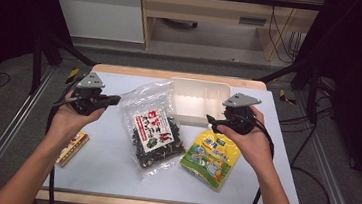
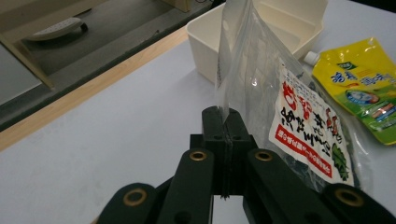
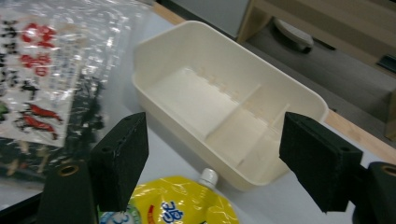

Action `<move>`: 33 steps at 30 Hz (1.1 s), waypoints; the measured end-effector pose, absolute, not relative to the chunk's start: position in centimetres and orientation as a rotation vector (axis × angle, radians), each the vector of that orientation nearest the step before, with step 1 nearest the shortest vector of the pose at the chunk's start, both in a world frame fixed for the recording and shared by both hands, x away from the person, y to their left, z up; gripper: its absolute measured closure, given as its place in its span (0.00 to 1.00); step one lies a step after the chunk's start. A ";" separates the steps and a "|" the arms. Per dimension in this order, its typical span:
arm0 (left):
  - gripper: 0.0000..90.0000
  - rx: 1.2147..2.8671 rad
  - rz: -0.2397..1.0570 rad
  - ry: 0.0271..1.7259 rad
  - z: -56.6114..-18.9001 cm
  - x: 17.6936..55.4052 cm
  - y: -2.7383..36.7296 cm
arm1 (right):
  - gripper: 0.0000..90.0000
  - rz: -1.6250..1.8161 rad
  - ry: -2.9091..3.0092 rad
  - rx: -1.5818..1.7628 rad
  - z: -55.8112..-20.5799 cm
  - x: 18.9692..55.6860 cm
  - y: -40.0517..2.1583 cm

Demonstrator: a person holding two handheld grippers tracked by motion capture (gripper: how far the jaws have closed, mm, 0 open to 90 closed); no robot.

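Note:
A clear bag of dark snacks [image 1: 153, 129] with a red and white label lies at the middle of the white table [image 1: 112, 170]. My left gripper [image 1: 117, 99] is shut on the bag's upper left edge, and the left gripper view shows the clear film [image 2: 243, 70] rising from between the closed jaws [image 2: 224, 119]. A yellow spouted pouch [image 1: 211, 157] lies to the bag's right. My right gripper [image 1: 209, 119] hovers open just above the pouch's white cap [image 3: 208, 177], with nothing between its pads [image 3: 121, 158].
A cream divided bin [image 1: 223, 88] stands empty at the table's far middle, right behind both grippers [image 3: 187, 28]. A small yellow and red packet [image 1: 71, 147] lies near the left edge under my left forearm. The table's wooden rim [image 1: 171, 74] runs along the far side.

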State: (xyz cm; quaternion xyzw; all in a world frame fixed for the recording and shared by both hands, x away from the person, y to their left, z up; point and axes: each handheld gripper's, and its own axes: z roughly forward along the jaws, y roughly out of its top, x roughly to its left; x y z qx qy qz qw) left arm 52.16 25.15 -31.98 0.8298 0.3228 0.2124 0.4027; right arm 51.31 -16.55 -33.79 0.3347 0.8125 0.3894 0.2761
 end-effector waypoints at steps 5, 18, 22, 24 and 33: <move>1.00 2.105 0.528 0.764 -30.6 52.4 24.2 | 0.25 1.064 2.247 0.837 -32.5 51.6 -15.6; 1.00 2.130 0.516 0.664 -28.1 53.3 21.7 | 0.26 1.003 2.321 0.712 -28.6 52.3 -14.5; 1.00 2.143 0.520 0.635 -27.5 53.2 21.0 | 0.27 0.977 2.329 0.677 -27.8 52.3 -14.5; 1.00 2.156 0.525 0.618 -27.1 53.2 20.6 | 0.27 0.981 2.330 0.673 -27.3 52.3 -14.6; 1.00 2.151 0.522 0.578 -26.0 52.9 19.2 | 0.24 0.984 2.349 0.617 -26.1 52.2 -14.6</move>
